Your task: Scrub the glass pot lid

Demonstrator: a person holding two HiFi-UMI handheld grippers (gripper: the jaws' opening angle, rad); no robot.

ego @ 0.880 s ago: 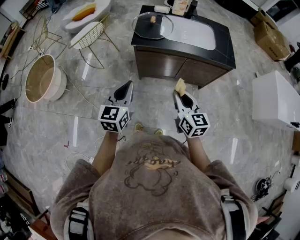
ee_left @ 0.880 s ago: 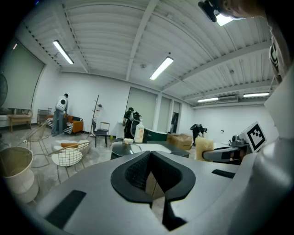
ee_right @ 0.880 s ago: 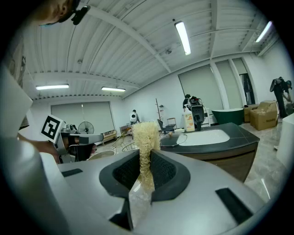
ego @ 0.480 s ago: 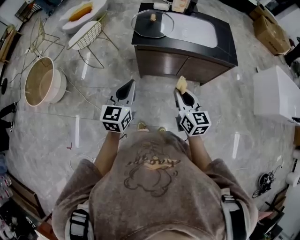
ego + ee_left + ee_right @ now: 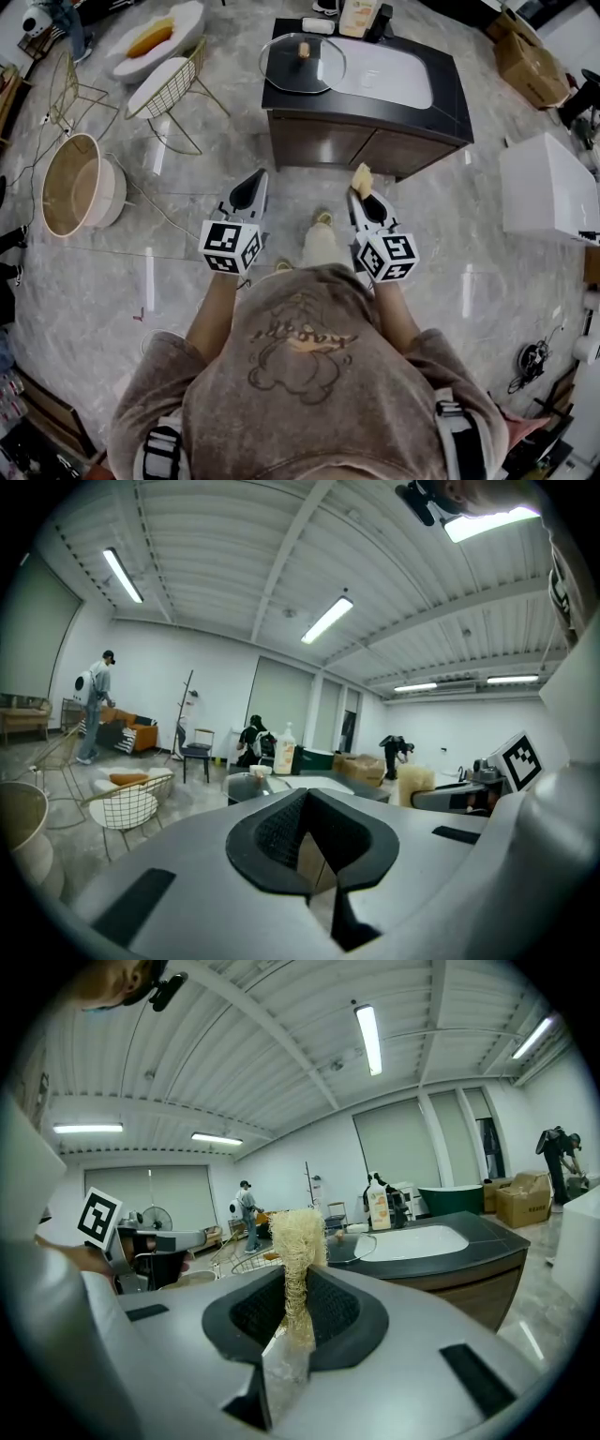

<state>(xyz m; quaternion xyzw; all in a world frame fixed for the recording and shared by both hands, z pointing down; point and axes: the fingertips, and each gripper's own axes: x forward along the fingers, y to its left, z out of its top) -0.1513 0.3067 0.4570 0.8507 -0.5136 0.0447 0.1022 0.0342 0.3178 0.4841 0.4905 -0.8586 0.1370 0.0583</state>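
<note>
Stepping forward, the person had brought a shoe (image 5: 322, 218) out between the two grippers since the earlier frames. The dark sink cabinet (image 5: 366, 141) also sat a little lower in the head view, so the walk toward it seemed to be under way.

At the far left a round wooden tub (image 5: 70, 183) and a wire chair (image 5: 171, 80) stood on the marble floor, well apart from the work. The left gripper (image 5: 253, 183) was carried nearly level, jaws closed together with nothing between them, probably kept free to steady the lid later.

The glass pot lid (image 5: 302, 62) lay flat, knob up, at the left end of the black countertop, just beside the white sink basin (image 5: 389, 75), a sensible spot for washing. A soap bottle (image 5: 358, 13) stood at the back edge.

The right gripper (image 5: 361, 187) was clamped on a pale loofah scrubber (image 5: 361, 172), whose free end stuck out past the jaw tips, ready to meet the glass. Both grippers were well short of the lid, and scrubbing had not begun.
</note>
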